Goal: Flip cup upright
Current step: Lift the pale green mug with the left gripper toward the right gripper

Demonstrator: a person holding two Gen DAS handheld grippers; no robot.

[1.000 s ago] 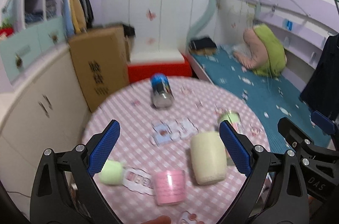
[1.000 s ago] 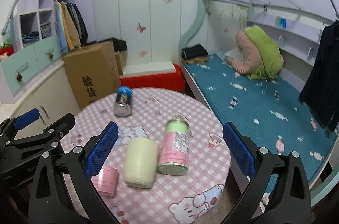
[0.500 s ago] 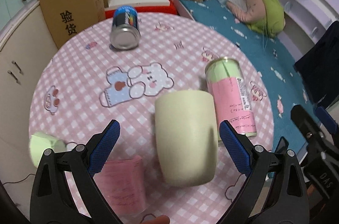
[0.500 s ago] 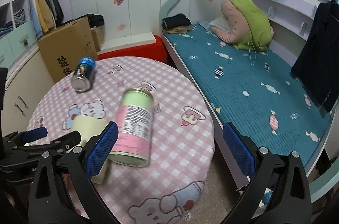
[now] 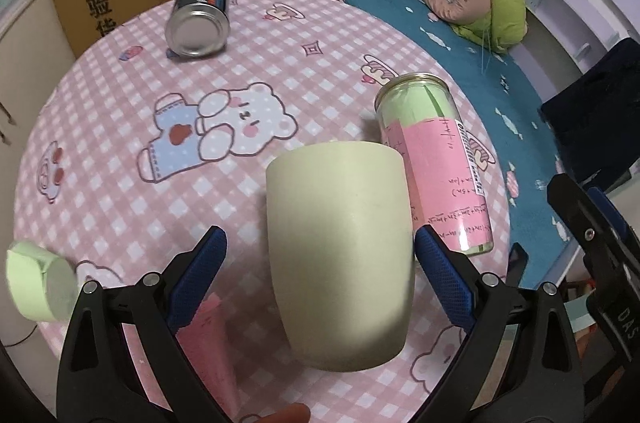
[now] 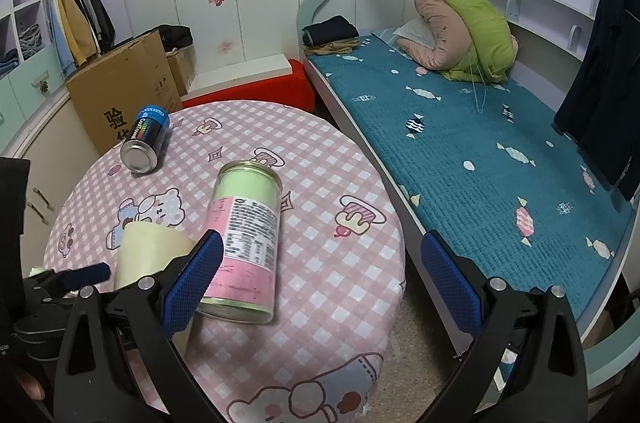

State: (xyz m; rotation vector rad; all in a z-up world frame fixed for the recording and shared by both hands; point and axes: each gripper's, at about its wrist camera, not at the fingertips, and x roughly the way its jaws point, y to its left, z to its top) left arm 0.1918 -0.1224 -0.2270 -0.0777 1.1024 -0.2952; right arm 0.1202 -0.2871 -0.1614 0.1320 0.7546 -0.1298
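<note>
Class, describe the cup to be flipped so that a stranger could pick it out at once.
Find the round table with the pink checked cloth. Beside the tall pink-and-green can stands the cup, mouth down. It alone is plain cream, with no label.

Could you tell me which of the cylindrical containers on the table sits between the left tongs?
The cream cup, framed by the open left tongs; the pink-green can and blue can stand apart.

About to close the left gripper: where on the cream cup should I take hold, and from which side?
Grip the cream cup across the middle of its smooth wall, coming straight ahead as the left gripper is now. It seems to stand upside down, with no handle showing. The open fingers already flank it; keep the right finger off the pink-and-green can beside it.
</note>
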